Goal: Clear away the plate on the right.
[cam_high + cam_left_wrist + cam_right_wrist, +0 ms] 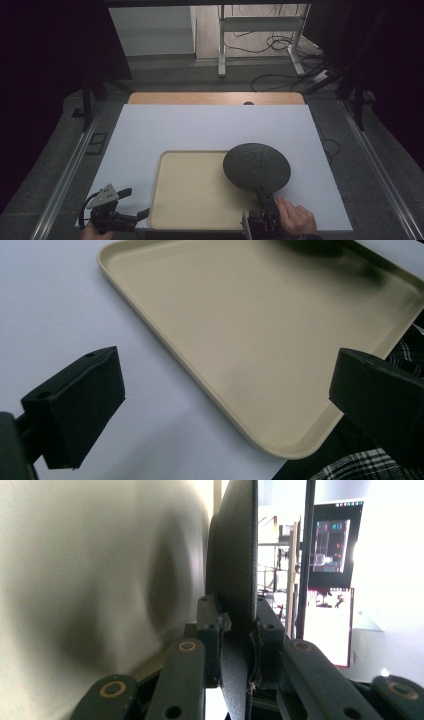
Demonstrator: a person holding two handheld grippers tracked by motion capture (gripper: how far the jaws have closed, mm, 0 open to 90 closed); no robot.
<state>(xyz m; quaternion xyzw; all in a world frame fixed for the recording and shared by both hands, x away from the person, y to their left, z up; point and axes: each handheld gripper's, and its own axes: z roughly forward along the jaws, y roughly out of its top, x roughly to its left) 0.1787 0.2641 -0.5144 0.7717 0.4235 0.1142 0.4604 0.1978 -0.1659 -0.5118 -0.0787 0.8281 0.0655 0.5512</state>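
Note:
A dark round plate (256, 166) hangs over the right part of the beige tray (190, 200), held by its near rim in my right gripper (266, 196), which is shut on it. In the right gripper view the plate (235, 565) stands edge-on between the two pads (209, 625), with the tray's surface (90, 580) to its left. My left gripper (131, 202) rests at the tray's near left corner, its jaws wide apart. In the left gripper view the open fingers (80, 400) frame the tray's near corner (280, 440), nothing between them.
A white sheet (210, 125) covers the wooden table (215, 98). A person's hand (296, 219) holds the right gripper at the near edge. Cables and a metal stand (260, 30) lie on the floor beyond the table.

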